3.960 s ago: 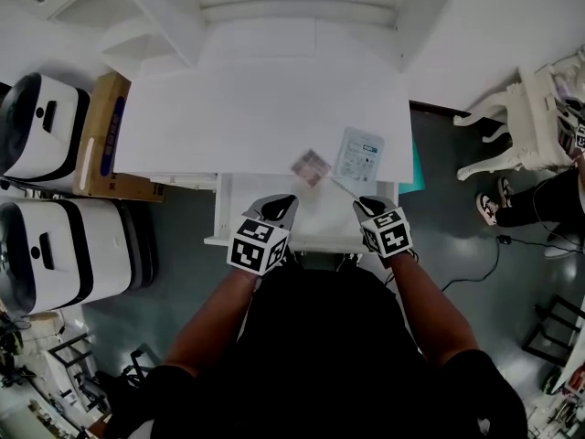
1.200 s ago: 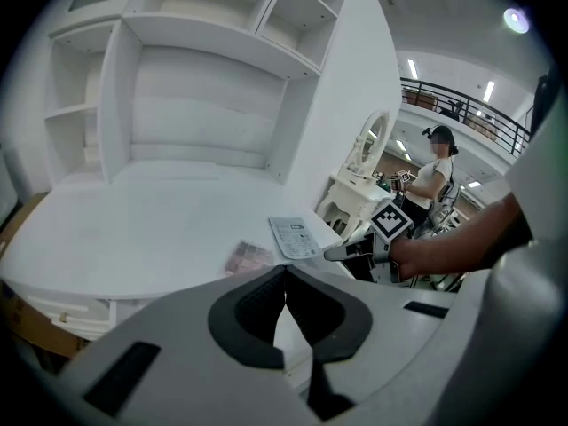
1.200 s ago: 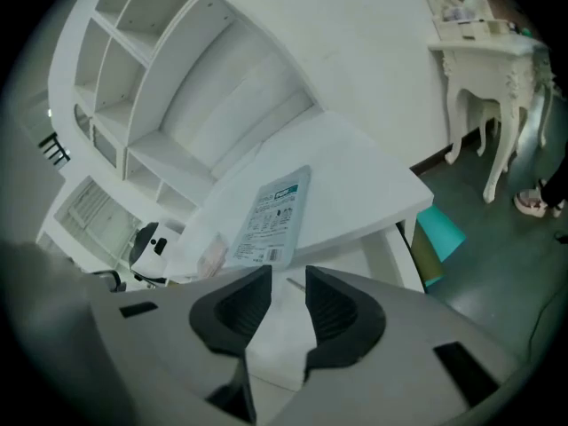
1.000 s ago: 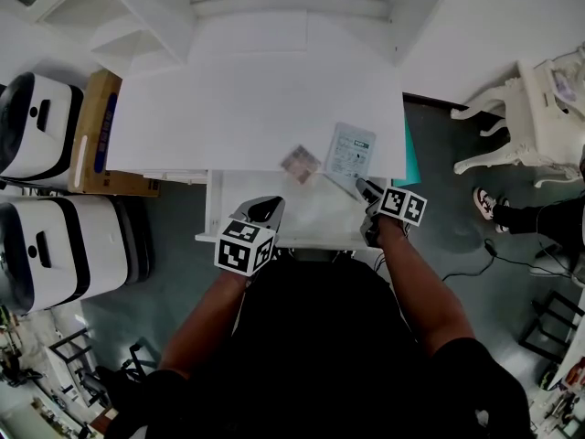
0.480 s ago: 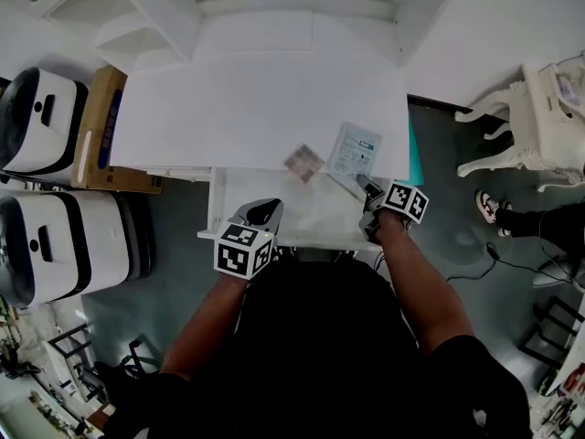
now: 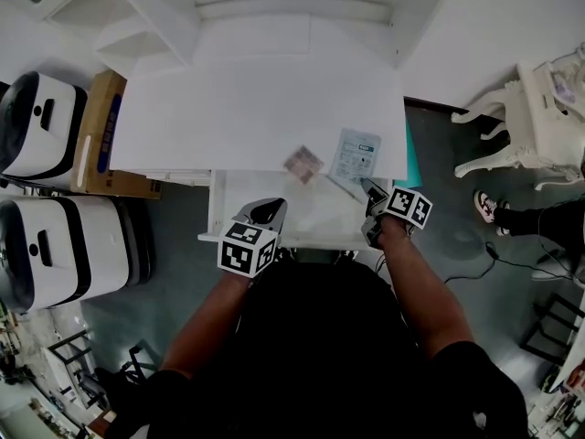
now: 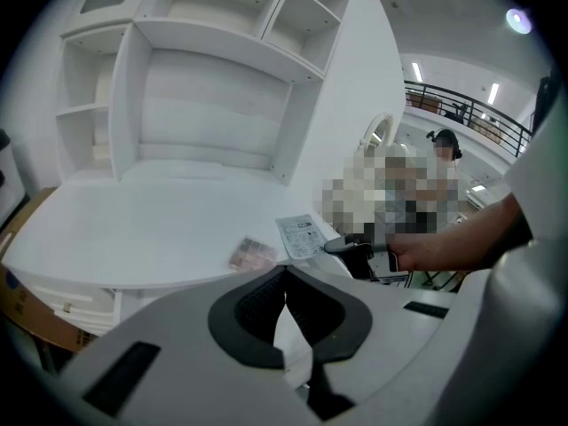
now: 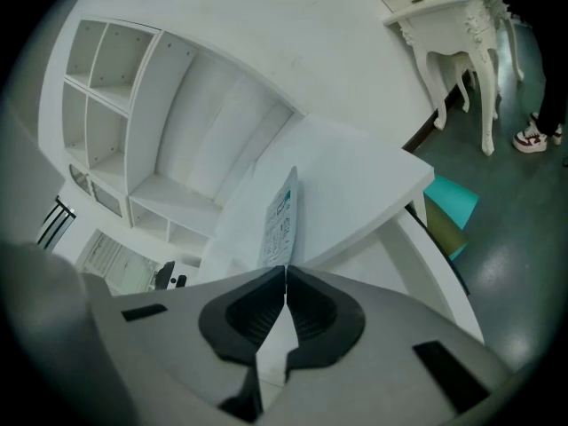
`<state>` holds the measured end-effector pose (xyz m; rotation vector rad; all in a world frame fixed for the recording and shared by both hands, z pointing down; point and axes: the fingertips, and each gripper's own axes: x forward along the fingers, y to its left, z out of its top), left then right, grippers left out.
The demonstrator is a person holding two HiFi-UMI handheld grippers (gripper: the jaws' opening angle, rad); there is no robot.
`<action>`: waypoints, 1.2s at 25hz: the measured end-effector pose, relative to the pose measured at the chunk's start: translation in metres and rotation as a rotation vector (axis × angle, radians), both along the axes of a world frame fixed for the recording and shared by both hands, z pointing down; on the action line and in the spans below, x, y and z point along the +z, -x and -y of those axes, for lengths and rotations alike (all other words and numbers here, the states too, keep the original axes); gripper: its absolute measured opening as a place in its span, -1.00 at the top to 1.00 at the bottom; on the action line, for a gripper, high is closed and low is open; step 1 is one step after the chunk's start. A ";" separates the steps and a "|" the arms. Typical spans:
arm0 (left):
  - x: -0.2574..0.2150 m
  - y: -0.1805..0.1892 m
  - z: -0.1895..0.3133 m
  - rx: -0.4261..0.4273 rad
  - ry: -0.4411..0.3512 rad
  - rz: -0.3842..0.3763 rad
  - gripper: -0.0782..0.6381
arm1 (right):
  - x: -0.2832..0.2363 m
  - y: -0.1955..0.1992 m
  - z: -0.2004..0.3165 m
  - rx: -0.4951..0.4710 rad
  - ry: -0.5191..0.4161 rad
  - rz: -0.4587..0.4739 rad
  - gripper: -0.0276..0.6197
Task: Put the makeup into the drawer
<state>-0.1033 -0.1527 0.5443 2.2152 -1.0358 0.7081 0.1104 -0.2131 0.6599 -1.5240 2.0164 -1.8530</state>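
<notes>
Two makeup items lie on the white desk [image 6: 256, 108] near its front edge: a small brownish palette [image 6: 303, 164] and a white printed sachet [image 6: 356, 155], near each other but apart. The open drawer [image 6: 302, 213] is just under that edge. The right gripper [image 6: 369, 188] stands at five o'clock of the sachet. Its jaws have just been closing, and now they are together on the sachet's near edge, as it appears, with only a little of it inside. The left gripper [image 6: 267, 208] hangs over the drawer at seven o'clock of the palette, its jaws together and nothing seen between them.

I judge that the step in hand is to bring the sachet into the drawer. Because the pinch is so small, the grip should be firm. The sachet should be lifted only a little, and slowly, so that it cannot slip out or droop. Then carry it toward eight o'clock, over the drawer's open part, lower it close to the bottom, and only then open the jaws. The path should pass on the near side of the palette, so as not to push it, and well apart from the left gripper.
</notes>
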 end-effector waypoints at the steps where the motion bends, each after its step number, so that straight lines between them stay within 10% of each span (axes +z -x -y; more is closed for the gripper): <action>1: 0.000 -0.001 0.000 0.005 -0.001 -0.001 0.75 | -0.005 0.000 -0.001 -0.005 -0.017 -0.005 0.82; 19: -0.003 -0.015 0.013 0.087 -0.025 -0.012 0.75 | -0.087 0.012 -0.041 -0.443 -0.324 -0.432 0.83; 30: 0.001 -0.020 0.012 0.104 -0.012 -0.015 0.75 | -0.102 0.034 -0.085 -0.749 -0.350 -0.515 0.83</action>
